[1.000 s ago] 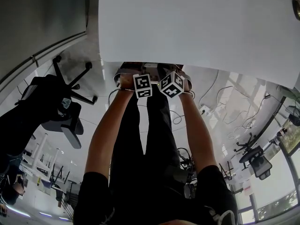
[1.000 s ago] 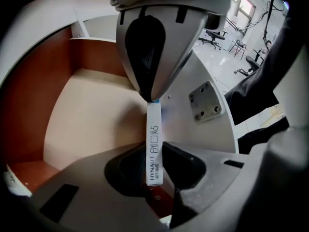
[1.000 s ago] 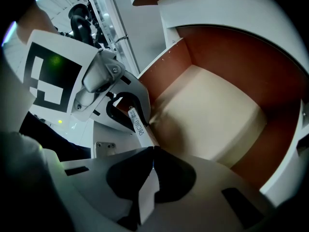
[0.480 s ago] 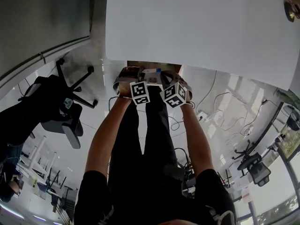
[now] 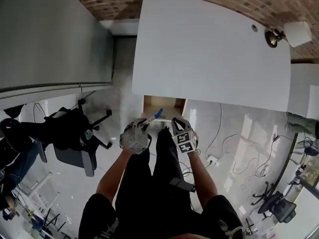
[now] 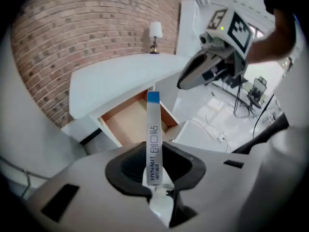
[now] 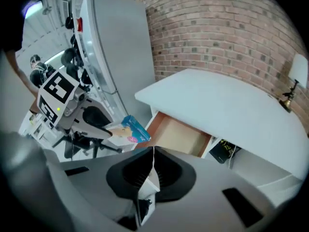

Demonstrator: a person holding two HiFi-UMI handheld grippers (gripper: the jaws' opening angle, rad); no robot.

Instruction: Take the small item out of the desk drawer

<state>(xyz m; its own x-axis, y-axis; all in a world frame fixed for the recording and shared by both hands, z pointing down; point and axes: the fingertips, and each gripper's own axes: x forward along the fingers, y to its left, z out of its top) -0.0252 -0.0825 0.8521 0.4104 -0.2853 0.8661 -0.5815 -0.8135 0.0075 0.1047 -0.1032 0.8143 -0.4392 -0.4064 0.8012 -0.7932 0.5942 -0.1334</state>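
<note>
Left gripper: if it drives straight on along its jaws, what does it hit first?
Likely the open drawer: the left gripper, shut on a slim box, aims into its wooden inside under the white desk. Depth is unclear.

An office: white desk (image 5: 209, 49), wheeled swivel chair (image 5: 70, 139).
</note>
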